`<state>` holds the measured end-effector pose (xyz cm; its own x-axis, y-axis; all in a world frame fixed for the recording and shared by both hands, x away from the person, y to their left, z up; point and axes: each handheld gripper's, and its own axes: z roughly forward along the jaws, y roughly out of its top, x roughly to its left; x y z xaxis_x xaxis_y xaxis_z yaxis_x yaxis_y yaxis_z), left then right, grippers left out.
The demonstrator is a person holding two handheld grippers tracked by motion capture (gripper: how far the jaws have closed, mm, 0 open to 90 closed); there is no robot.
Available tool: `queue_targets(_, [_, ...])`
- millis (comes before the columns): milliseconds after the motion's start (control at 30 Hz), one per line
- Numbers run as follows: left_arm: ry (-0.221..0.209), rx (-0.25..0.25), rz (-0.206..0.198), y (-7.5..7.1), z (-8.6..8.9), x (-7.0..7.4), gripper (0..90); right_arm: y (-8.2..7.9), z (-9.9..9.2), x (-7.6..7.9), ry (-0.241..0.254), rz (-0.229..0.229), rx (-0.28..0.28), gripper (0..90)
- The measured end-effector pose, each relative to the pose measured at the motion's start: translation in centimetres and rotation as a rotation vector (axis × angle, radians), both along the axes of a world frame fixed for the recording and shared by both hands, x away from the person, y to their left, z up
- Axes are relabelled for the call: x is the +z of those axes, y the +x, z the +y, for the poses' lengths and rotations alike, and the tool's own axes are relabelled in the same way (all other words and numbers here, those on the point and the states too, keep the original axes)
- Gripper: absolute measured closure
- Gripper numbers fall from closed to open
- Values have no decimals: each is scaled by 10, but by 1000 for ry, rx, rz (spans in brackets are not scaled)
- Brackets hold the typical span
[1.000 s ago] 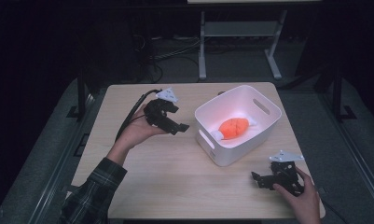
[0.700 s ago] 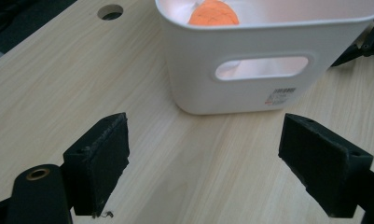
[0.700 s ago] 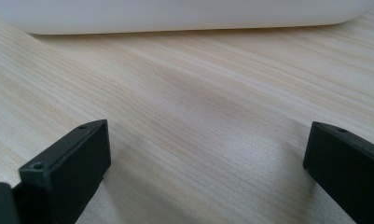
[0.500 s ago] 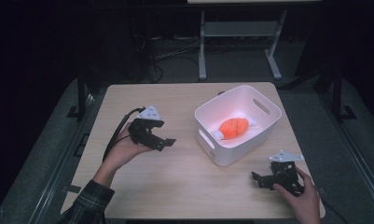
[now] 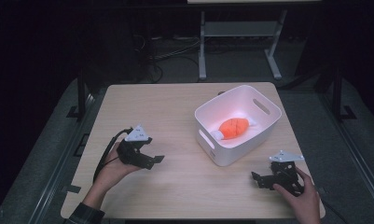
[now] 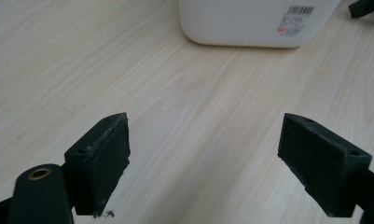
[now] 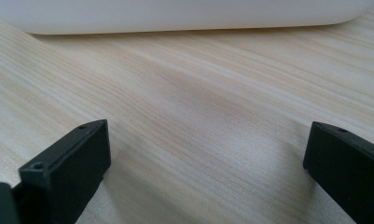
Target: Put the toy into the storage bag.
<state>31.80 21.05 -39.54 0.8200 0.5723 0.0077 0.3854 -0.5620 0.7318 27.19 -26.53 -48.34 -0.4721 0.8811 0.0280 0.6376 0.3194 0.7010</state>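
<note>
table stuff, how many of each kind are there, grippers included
white bin: 1
orange plush toy, inside the bin: 1
hand-held gripper: 2, the left hand-held gripper and the right hand-held gripper, both open
total: 4

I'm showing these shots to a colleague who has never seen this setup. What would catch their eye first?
The bright orange plush toy stands out first, lying inside the white bin on the right half of the wooden table. Next come the two black hand-held grippers: the left gripper near the table's left front, the right gripper at its right front, both with jaws apart and empty.
</note>
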Motion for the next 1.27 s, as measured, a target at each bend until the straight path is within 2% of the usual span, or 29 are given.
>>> queue_targets(233, [-18, 45, -37, -19, 14, -19, 159, 0, 0, 0, 0, 0, 0, 2])
queue_targets(367, [-7, 73, -44, -29, 21, -28, 159, 0, 0, 0, 0, 0, 0, 2])
queue_targets(600, [29, 136, -39, -55, 34, -54, 158, 0, 0, 0, 0, 0, 0, 2])
queue_targets(733, [42, 161, -25, -60, 39, -64, 154, 0, 0, 0, 0, 0, -1, 2])
queue_targets(867, [77, 176, -5, -61, 44, -74, 142, 0, 0, 0, 1, 0, -1, 2])
queue_targets(900, [57, 181, 2, -61, 45, -76, 136, 0, 0, 0, 0, 0, -1, 2])
queue_targets(1000, [40, 179, 5, -60, 47, -77, 135, 0, 0, 0, 0, 0, 0, 2])
queue_targets(1067, [11, 179, 10, -59, 49, -80, 135, 0, 0, 0, 0, 0, 0, 2])
queue_targets(1267, [15, 176, 10, -60, 50, -79, 129, 0, 0, 0, 0, 0, -1, 2])
